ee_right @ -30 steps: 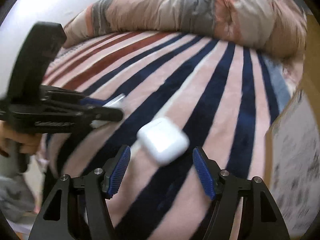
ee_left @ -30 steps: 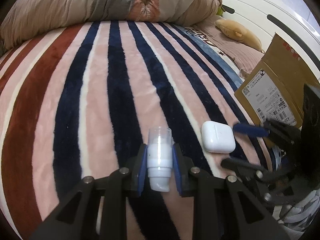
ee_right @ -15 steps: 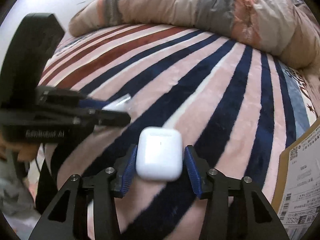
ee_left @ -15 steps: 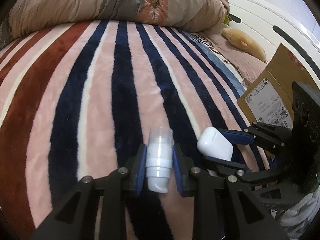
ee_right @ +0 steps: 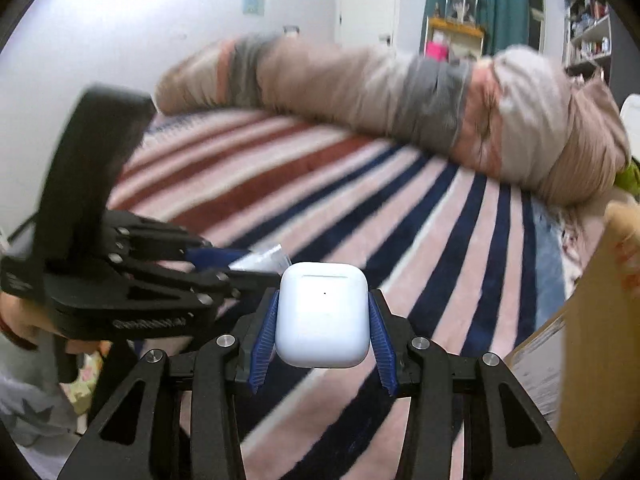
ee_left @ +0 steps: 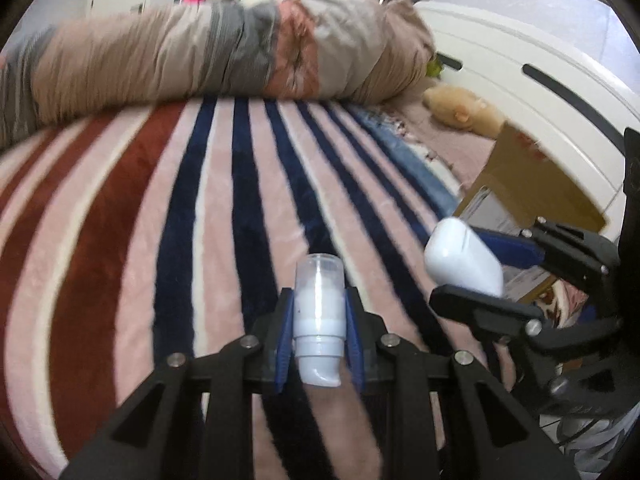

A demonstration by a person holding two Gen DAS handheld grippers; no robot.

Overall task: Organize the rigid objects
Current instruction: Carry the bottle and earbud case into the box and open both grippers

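Bottle (ee_left: 319, 320), white with a clear cap, clamped between the blue-padded fingers of the left gripper (ee_left: 320, 330), cap pointing far, held above the blanket (ee_left: 120, 240). Earbud case (ee_right: 323, 314), white and shut, clamped between the fingers of the right gripper (ee_right: 324, 328), also lifted clear of the blanket. Seen from the left wrist, case (ee_left: 462, 262) just right of the bottle and slightly farther, gripped side-on by the right gripper (ee_left: 480, 276). Seen from the right wrist, left gripper (ee_right: 240, 266) just left of the case, bottle's clear cap (ee_right: 264, 260) showing past its fingers. Below both, striped blanket in pink, navy and rust on the bed. Farther off, rolled duvet (ee_left: 224, 48) lay across the bed's far edge. Cardboard box (ee_left: 532, 184) stood at the right, near the right gripper. Plush toy (ee_left: 464, 114) lay beyond the box, by the white headboard (ee_left: 520, 92). Much of both views blurred.
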